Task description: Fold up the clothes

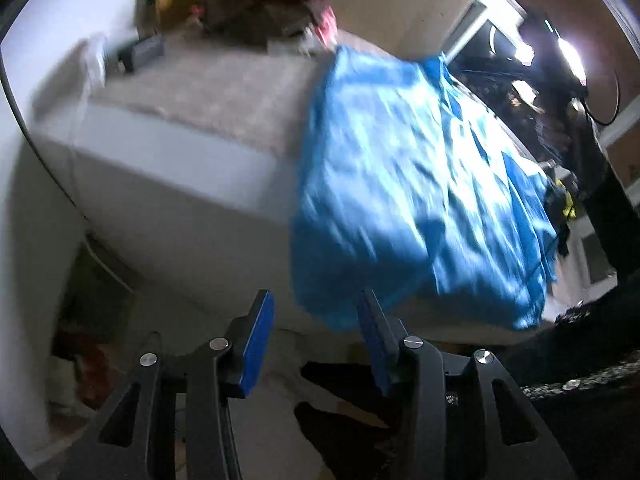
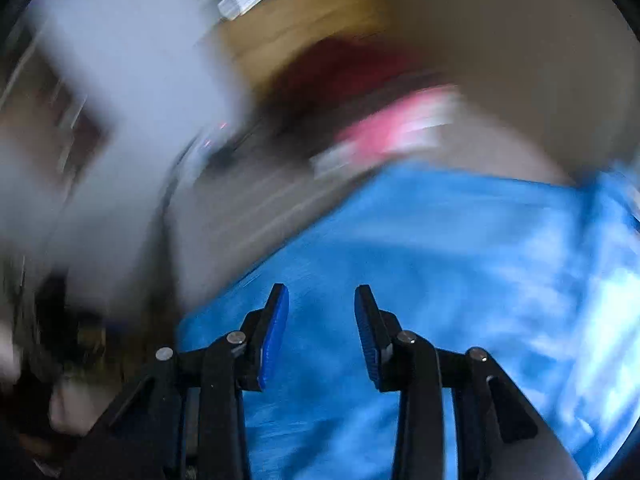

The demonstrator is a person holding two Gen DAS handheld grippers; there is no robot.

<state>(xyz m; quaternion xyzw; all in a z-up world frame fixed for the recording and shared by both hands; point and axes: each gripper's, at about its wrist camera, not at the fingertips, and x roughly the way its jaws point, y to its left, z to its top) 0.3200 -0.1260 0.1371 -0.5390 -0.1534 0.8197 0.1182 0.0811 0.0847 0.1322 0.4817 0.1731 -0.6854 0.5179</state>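
No writing is legible. The blue cloth [image 1: 420, 184] hangs just ahead of the left gripper [image 1: 316, 300], under the right gripper [image 2: 322, 296]. Both grippers are spread wide, holding nothing.

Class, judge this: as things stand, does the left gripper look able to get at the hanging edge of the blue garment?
Probably yes: the left gripper is open, the blue garment hangs just ahead, nothing lies between.

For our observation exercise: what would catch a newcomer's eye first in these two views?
The bright blue garment dominates, spread over the bed's right side and hanging over its near edge. Both hand-held grippers, left and right, are open with nothing between their fingers. A red-and-pink clothes pile sits at the bed's far end.
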